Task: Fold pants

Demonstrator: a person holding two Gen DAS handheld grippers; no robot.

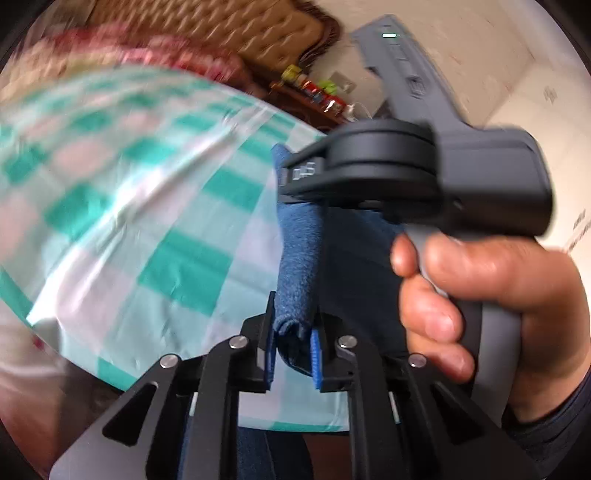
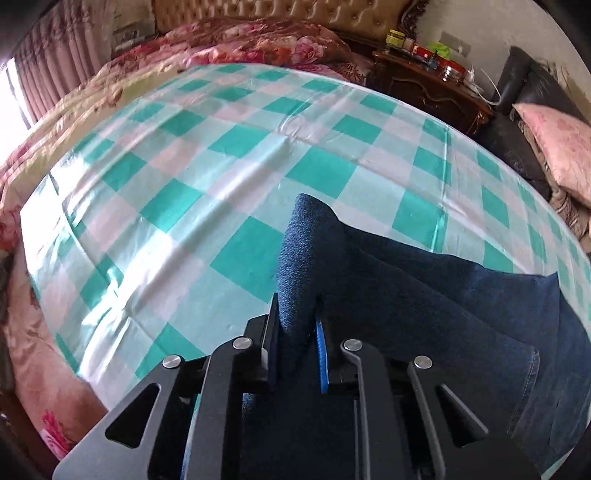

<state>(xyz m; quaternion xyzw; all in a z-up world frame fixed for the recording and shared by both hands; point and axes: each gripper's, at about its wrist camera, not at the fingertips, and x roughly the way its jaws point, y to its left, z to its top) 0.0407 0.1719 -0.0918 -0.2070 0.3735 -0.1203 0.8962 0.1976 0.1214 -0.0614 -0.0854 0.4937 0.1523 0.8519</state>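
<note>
Over the bed's checked sheet, the pants are bunched at the near edge. Left gripper and right gripper are both clenched on denim folds. I'd lift both evenly, keep the fabric taut between them, then lay it flat without twisting.

Both wrist cams sit close behind their own fingers, angled down across the checked sheet. Left view also catches the right hand. Shared: sheet, pants, headboard.
</note>
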